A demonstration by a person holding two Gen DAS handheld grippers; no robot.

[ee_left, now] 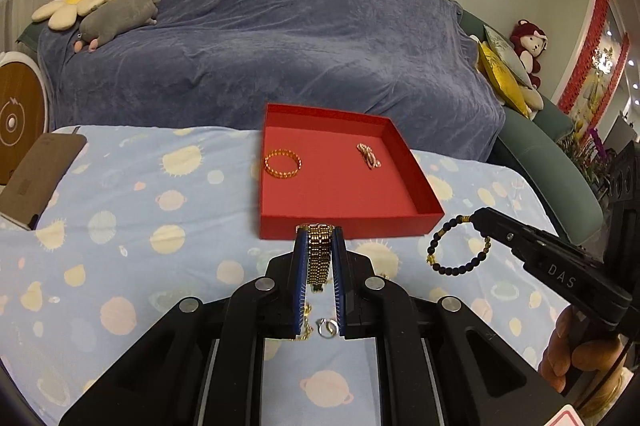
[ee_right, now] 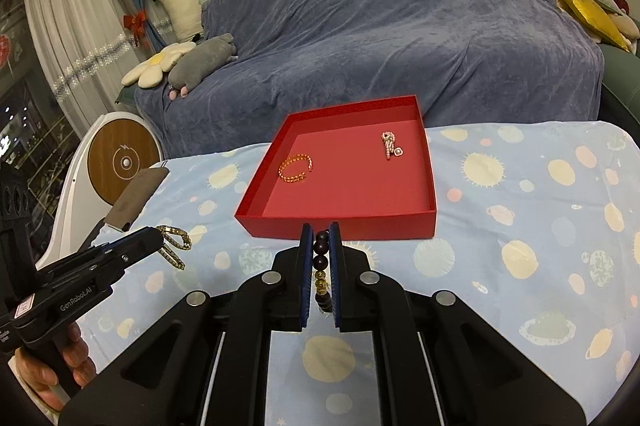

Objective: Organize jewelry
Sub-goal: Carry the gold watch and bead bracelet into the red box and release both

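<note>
Pinching between closed fingers: left gold band (ee_left: 319, 253), right beaded bracelet (ee_right: 321, 268).

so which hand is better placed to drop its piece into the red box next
Probably left, narrowly. The left gripper, shut on the gold watch band, sits right at the red box's near wall. The right gripper, holding the dark bead bracelet, hangs off its corner.

red tray (ee_left: 348, 224) open above, floor mostly bare.

Shiny gold metal bracelet (ee_left: 319, 254), matt dark bead bracelet (ee_left: 460, 246), matt red cardboard box (ee_left: 344, 222), printed cloth tablecloth (ee_left: 140, 226).
</note>
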